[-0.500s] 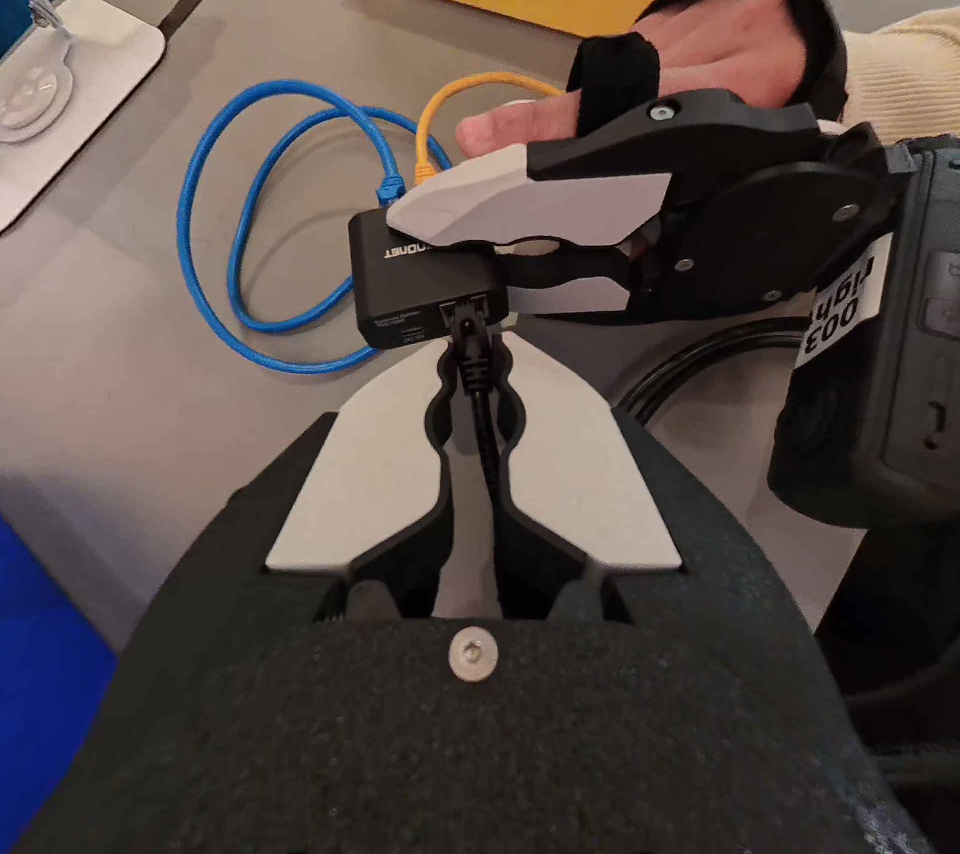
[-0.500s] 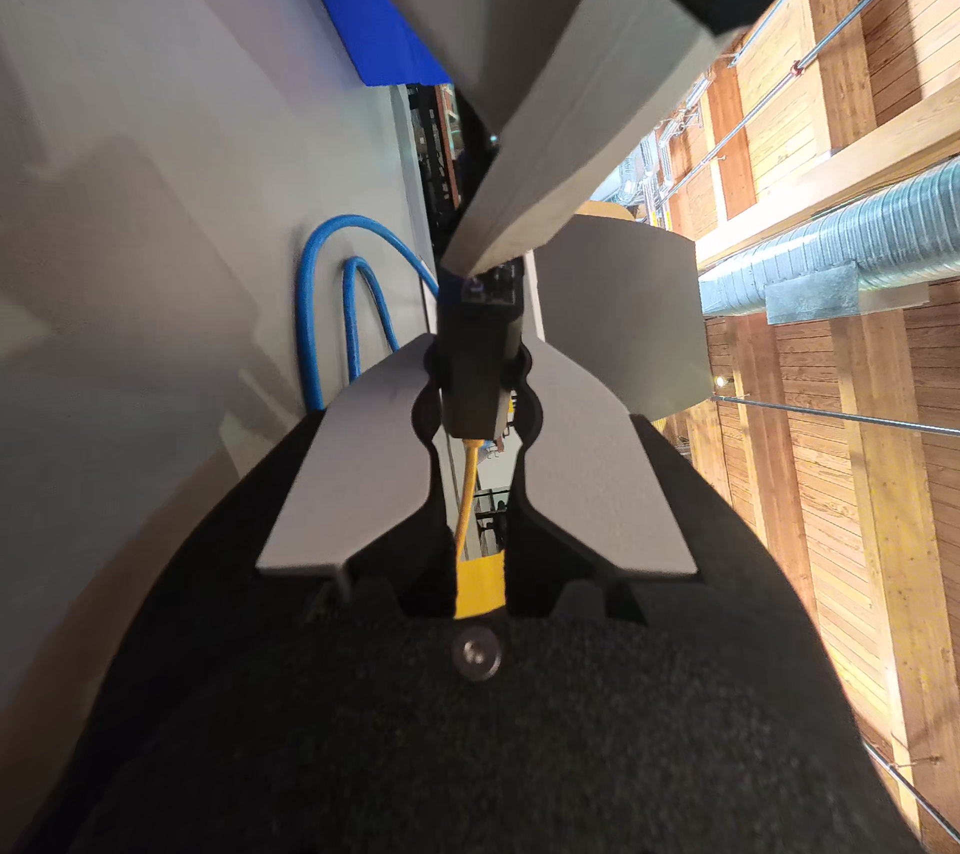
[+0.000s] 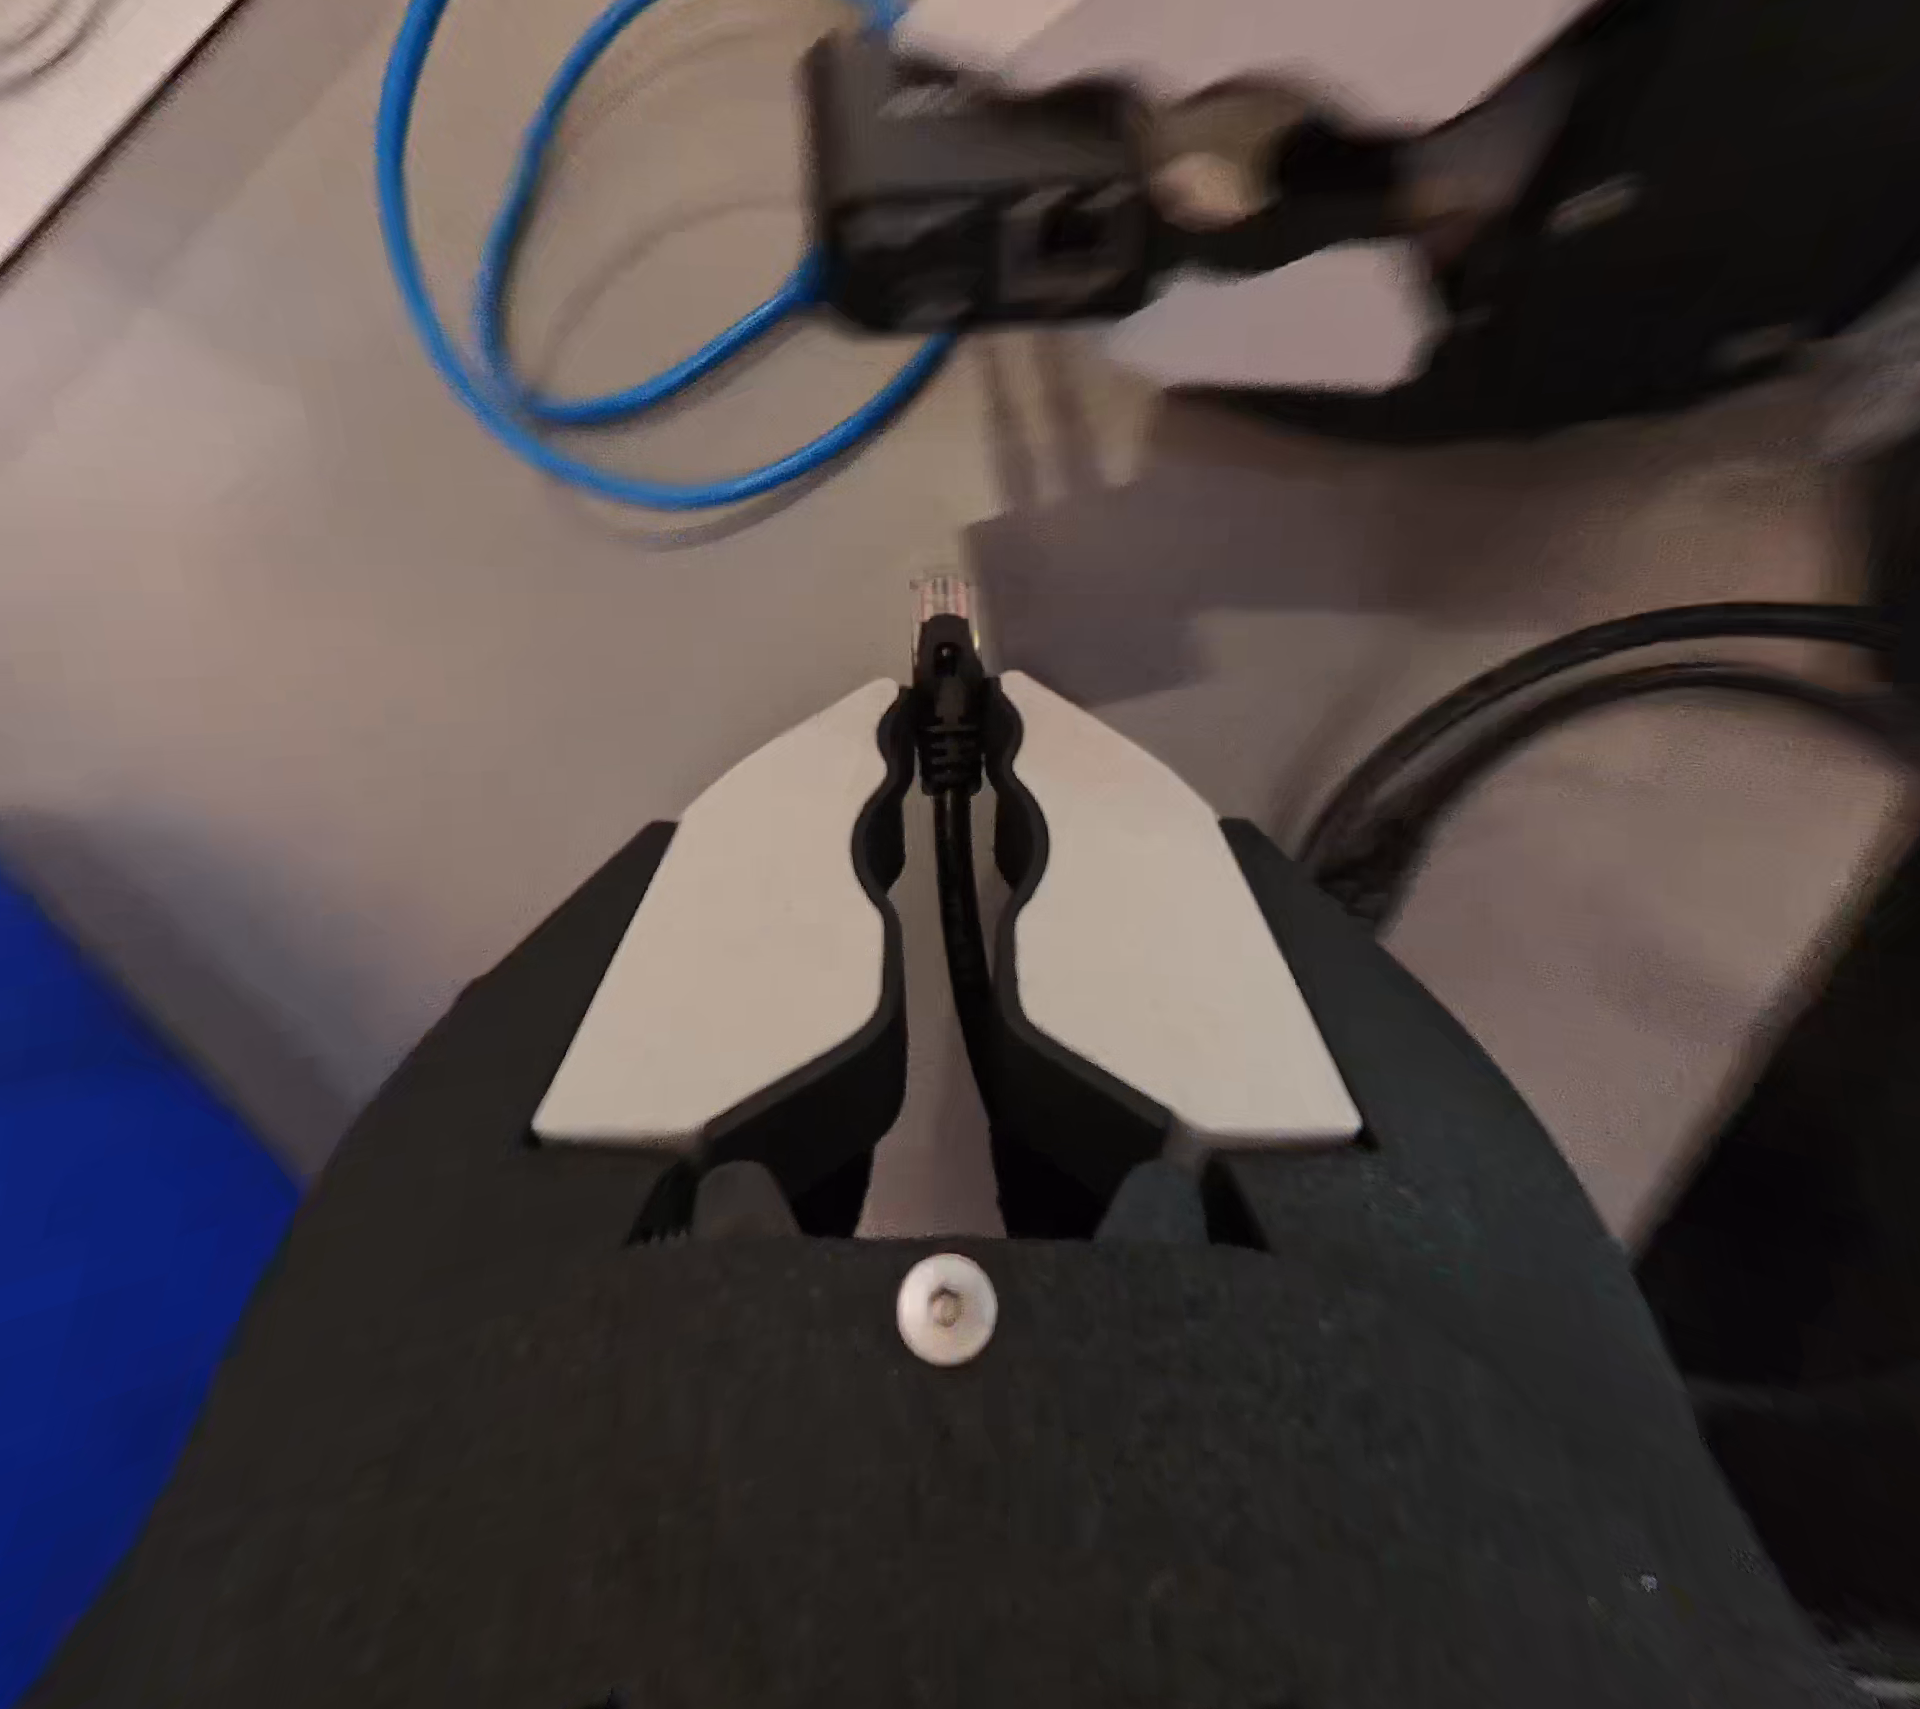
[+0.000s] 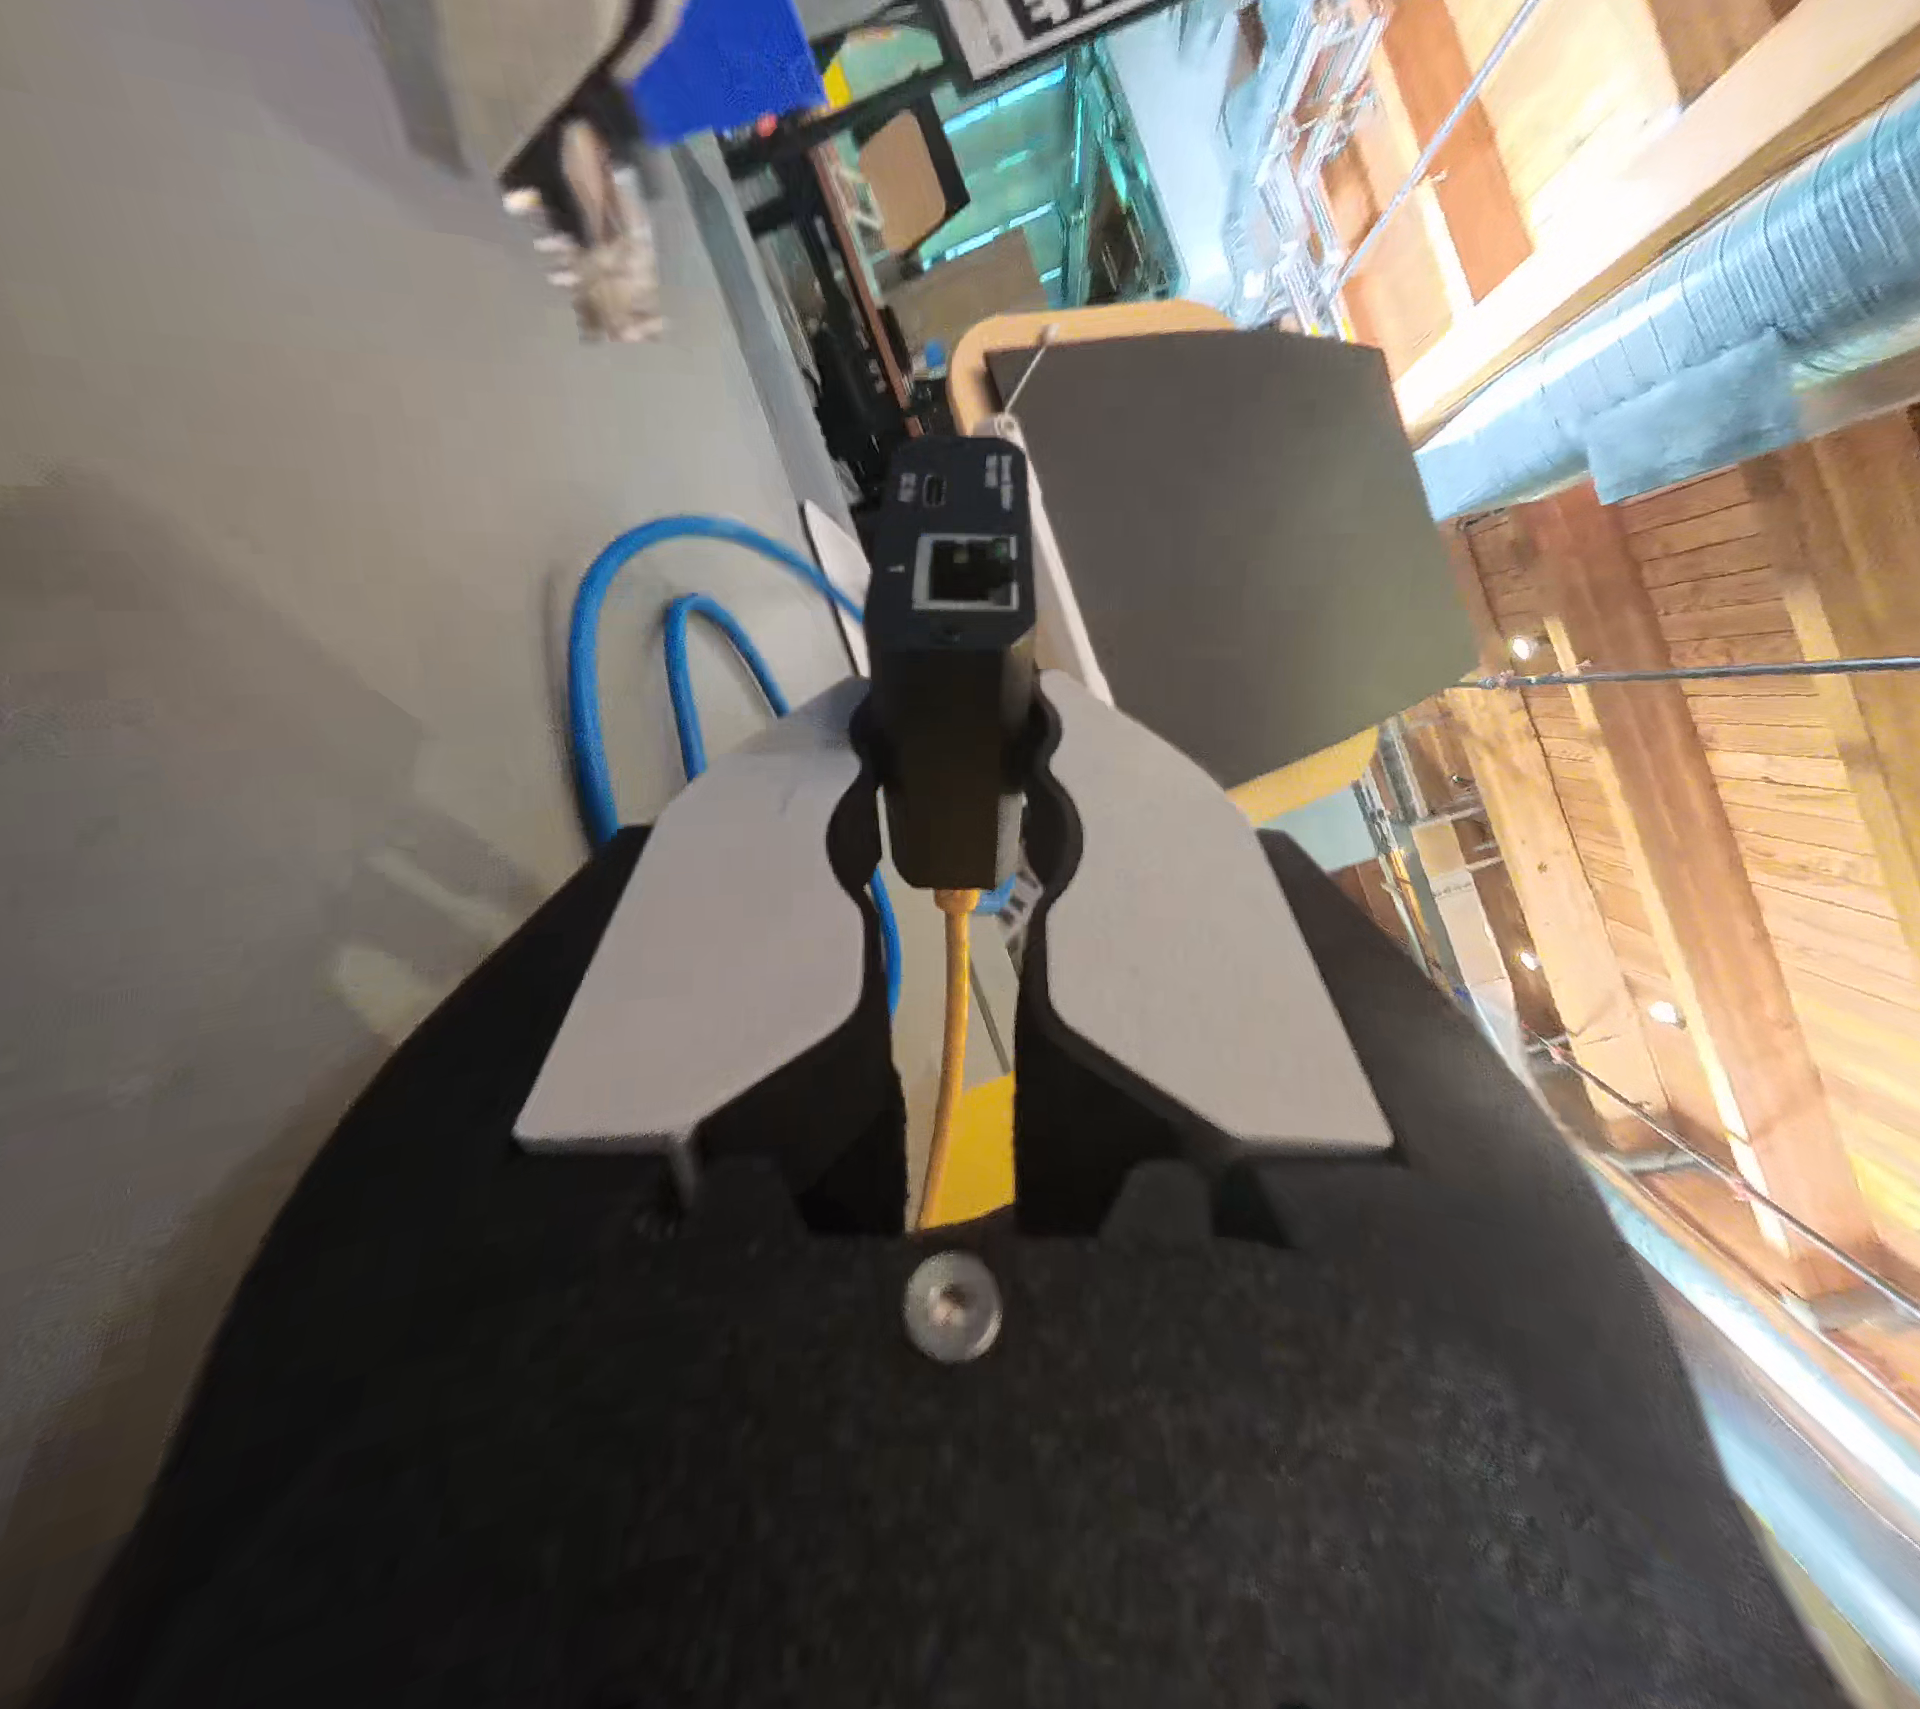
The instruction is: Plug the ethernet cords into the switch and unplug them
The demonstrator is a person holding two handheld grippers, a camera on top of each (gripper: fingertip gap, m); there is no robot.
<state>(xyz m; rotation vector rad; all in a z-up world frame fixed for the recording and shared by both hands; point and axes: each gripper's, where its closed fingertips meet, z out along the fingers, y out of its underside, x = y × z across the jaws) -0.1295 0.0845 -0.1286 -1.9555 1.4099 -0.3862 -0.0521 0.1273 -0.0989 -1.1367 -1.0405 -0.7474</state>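
the blue cord (image 3: 499, 225) is seen looping on the grey table (image 3: 208, 620) at the left, its near end being lost behind the switch (image 3: 977, 205). the black cord (image 3: 951, 786) is being gripped by the left gripper (image 3: 948, 709), whose fingers are closed on the boot just behind the clear plug (image 3: 943, 594); its long axis is running straight along the fingers, and the plug is pointing forward, away from the camera and toward the switch, with open table lying between them. the switch is being held up and to the right of the plug, clamped between the closed fingers of the right gripper (image 3: 1122, 132), and it is heavily blurred, so the port facing the plug is probably empty. in the right wrist view the switch (image 4: 951, 620) is being held end-on with its long axis along the right gripper (image 4: 951, 724), an open port facing up, and the yellow cord (image 4: 951, 1036) is trailing back between the fingers. the black coil (image 3: 1558, 724) at the far right is being cut off by the frame edge.
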